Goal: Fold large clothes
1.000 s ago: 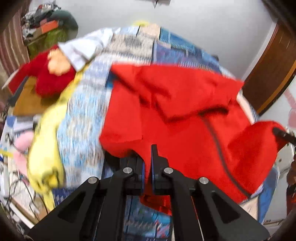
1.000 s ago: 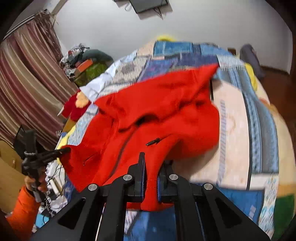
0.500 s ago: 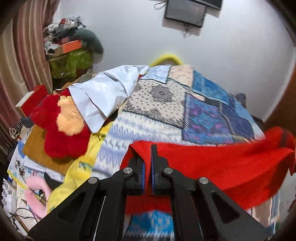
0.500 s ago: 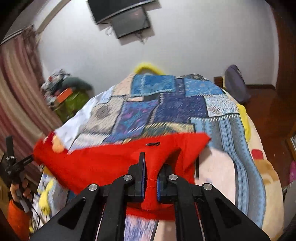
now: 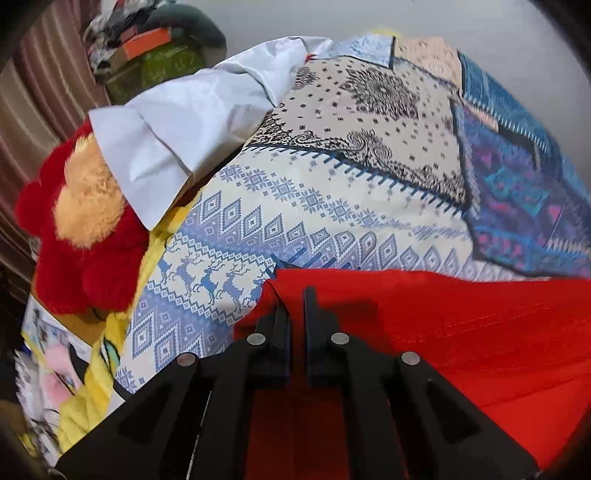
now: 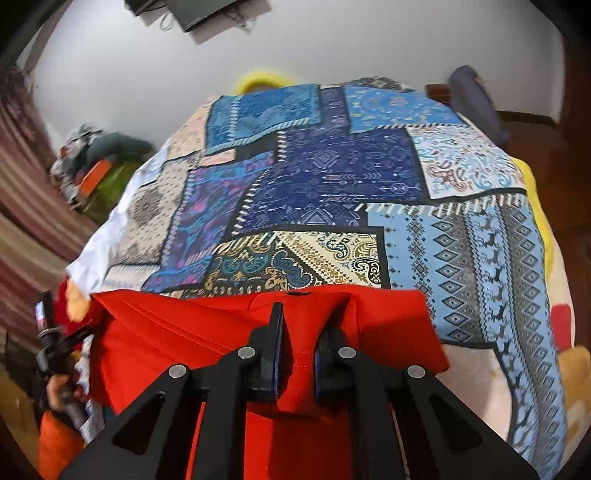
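The left tool has its two black fingers drawn in to a narrow slot, and a corner of the bright red fleece garment is pinched between them. The right tool is equally narrow, its blue-lined pads pressing a bunched fold of the same red garment. That one garment hangs stretched between the two tools, its upper edge lying across the near part of the bed's blue and cream patchwork bedspread, the rest of it dropping below the fingers toward the cameras.

Only the left wrist view shows the one red plush toy with a tan furry face at the bedside, with a pale grey-white cloth draped over its top, and a yellow printed blanket below it. It also shows the white reindeer pattern on the nearest blue panel.

Only the right wrist view shows the far end of the bed, one dark screen mounted on the white wall, a dark grey-purple bundle at the right corner, and the person's left hand in an orange sleeve gripping the left tool's handle at the left edge. A small black zip pull sits at the red edge just above the right fingers.

Both views show the pile of clutter on a green box beside striped curtains.
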`<state>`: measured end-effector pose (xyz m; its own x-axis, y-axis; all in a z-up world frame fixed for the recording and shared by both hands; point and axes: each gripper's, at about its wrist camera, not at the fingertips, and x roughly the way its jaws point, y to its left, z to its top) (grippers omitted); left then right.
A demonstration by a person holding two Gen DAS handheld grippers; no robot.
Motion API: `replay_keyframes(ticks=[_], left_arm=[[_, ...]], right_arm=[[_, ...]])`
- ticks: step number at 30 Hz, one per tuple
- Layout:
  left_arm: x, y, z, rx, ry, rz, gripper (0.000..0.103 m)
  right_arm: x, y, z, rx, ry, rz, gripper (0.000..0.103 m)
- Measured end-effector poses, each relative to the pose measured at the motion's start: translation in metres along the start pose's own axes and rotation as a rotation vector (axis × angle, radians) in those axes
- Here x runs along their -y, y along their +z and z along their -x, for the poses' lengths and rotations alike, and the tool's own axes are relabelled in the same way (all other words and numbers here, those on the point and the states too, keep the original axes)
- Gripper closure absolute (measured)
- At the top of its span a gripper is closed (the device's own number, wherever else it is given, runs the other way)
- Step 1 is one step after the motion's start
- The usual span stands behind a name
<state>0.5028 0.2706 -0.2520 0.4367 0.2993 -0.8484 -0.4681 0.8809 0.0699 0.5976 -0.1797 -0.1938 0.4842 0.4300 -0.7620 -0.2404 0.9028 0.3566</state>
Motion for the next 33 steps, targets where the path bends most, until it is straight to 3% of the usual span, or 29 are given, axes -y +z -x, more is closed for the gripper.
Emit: replay_keyframes(ticks=[4,7,9,10,13,15,18,21,26,33], left_arm=[[0.009,0.0,-0.001,-0.014,0.05,-0.043,0.095],[0.011,0.002,-0.005,-0.042,0.109,-0.065,0.093],[0.012,0.003,-0.007,-0.065,0.128,-0.079,0.093],[0.014,0.003,-0.003,-0.053,0.119,-0.093,0.093],[0.021,0.003,0.021,0.0,0.09,-0.165,0.084],[0.021,0.004,0.038,0.018,0.032,-0.173,0.065],[0.017,0.004,0.073,0.084,-0.019,-0.151,0.045],[0.018,-0.002,0.103,0.138,-0.083,-0.148,0.031],[0.04,-0.025,0.113,0.119,-0.157,-0.234,0.027],[0.09,-0.073,0.075,0.026,-0.236,-0.37,0.027]], right_arm=[[0.003,0.004,0.018,-0.011,0.022,0.037,0.092],[0.014,0.008,0.038,0.015,0.039,-0.014,0.092],[0.022,0.013,0.058,0.097,-0.241,-0.007,0.092],[0.032,0.015,0.07,0.132,-0.31,-0.012,0.092],[0.061,0.012,0.098,0.123,-0.263,-0.081,0.092],[0.065,0.004,0.113,0.119,-0.255,-0.06,0.092],[0.052,-0.011,0.126,0.115,-0.249,0.005,0.092],[0.033,-0.028,0.126,0.103,-0.194,0.05,0.092],[-0.021,-0.049,0.093,0.06,-0.115,0.153,0.092],[-0.106,-0.072,0.02,-0.014,-0.084,0.332,0.092]])
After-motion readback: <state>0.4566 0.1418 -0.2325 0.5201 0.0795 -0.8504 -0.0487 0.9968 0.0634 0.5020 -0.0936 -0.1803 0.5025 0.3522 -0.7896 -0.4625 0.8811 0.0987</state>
